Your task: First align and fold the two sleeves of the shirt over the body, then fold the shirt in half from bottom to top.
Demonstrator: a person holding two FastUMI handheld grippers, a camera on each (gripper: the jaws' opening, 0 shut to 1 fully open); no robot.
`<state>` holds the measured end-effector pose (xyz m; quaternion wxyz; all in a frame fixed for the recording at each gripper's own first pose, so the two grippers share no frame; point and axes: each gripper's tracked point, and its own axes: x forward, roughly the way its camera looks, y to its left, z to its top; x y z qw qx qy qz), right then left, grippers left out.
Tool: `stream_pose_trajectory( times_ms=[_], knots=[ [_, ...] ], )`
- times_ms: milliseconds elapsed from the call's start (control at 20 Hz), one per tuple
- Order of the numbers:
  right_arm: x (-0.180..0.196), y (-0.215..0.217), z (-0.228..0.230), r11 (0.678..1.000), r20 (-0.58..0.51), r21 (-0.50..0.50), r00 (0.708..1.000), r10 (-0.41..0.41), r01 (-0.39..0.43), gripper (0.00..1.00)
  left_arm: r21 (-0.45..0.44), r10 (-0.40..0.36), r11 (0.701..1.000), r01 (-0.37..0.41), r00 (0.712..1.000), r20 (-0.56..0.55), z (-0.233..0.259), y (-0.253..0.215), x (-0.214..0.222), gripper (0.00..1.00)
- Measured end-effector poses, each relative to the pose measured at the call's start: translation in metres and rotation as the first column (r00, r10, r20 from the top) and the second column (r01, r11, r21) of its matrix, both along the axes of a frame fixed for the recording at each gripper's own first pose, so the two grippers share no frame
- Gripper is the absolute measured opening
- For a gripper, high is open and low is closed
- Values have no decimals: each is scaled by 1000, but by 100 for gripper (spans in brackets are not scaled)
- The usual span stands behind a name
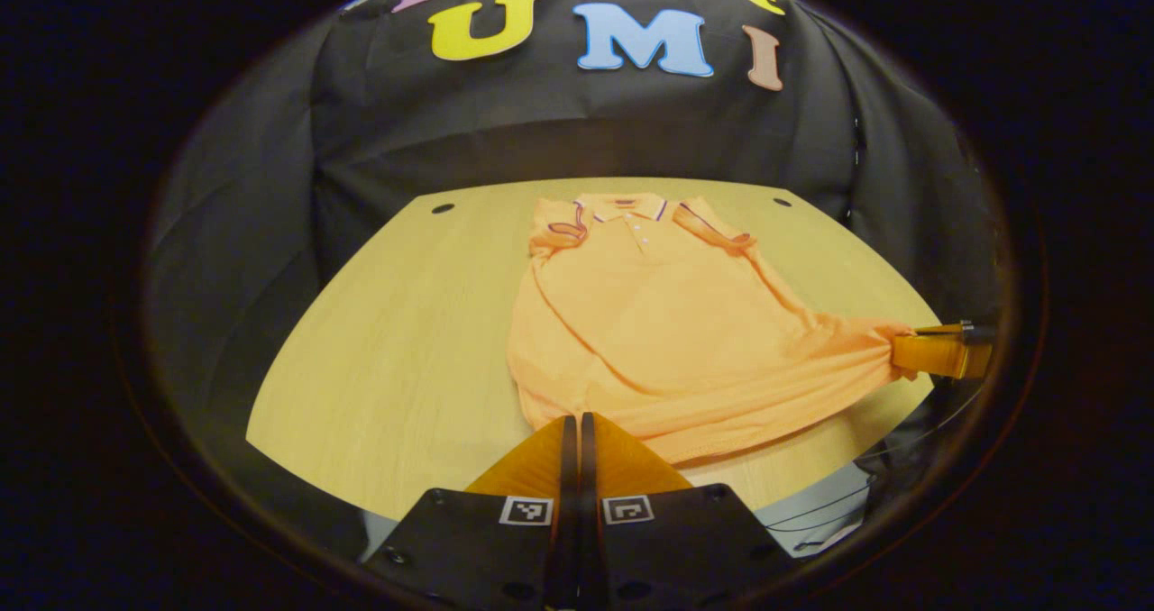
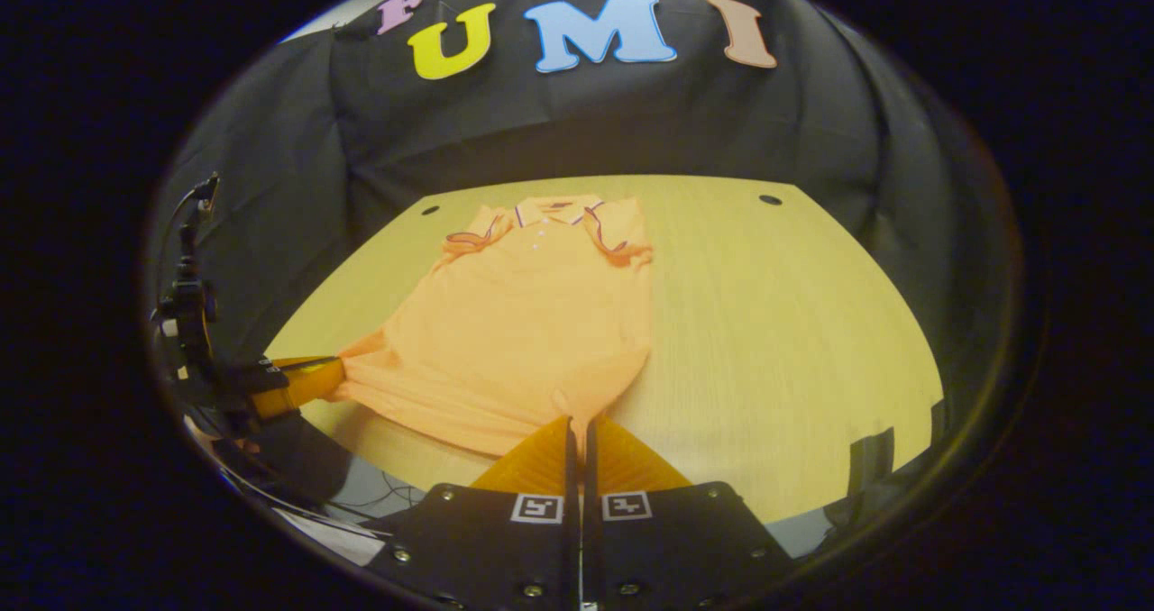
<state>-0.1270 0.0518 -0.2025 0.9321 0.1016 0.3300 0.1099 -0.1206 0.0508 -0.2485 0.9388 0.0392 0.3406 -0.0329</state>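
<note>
Table (image 1: 379, 359) carries the shirt (image 1: 649, 323), collar far, sleeves already folded over the body. Left claw (image 1: 577, 431) and right claw (image 2: 578, 433) are each clamped on a hem corner, hem pulled taut between them. Best to lift both evenly, carry hem to collar, keep edges square.
</note>
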Motion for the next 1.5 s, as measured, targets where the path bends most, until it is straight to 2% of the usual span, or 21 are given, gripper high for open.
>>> stream_pose_trajectory(
  times_ms=[200, 250, 300, 650, 1100, 1500],
  knots=[
    [36, -2, 26, 999, 47, 11, 998, -30, 30, 1, -3, -8, 1000, 8, 999, 52, 28, 2, 34, 6],
    [45, -4, 32, 999, 56, 14, 998, -39, 39, 5, -6, -10, 1000, 10, 998, 62, 33, 3, 44, 7],
    [54, -5, 37, 999, 65, 17, 997, -45, 44, 1, -13, -8, 1000, 9, 998, 70, 38, 4, 52, 6],
    [118, -15, 63, 996, 105, -7, 991, -88, 89, 1, -49, -34, 998, 40, 993, 110, 56, -1, 122, 6],
    [213, -22, 77, 990, 136, -54, 983, -120, 129, 1, -70, -58, 995, 72, 981, 184, 79, -5, 232, 6],
    [284, -21, 81, 983, 156, -74, 975, -157, 170, 1, -86, -60, 993, 78, 979, 196, 75, -4, 305, 6]
  ],
)
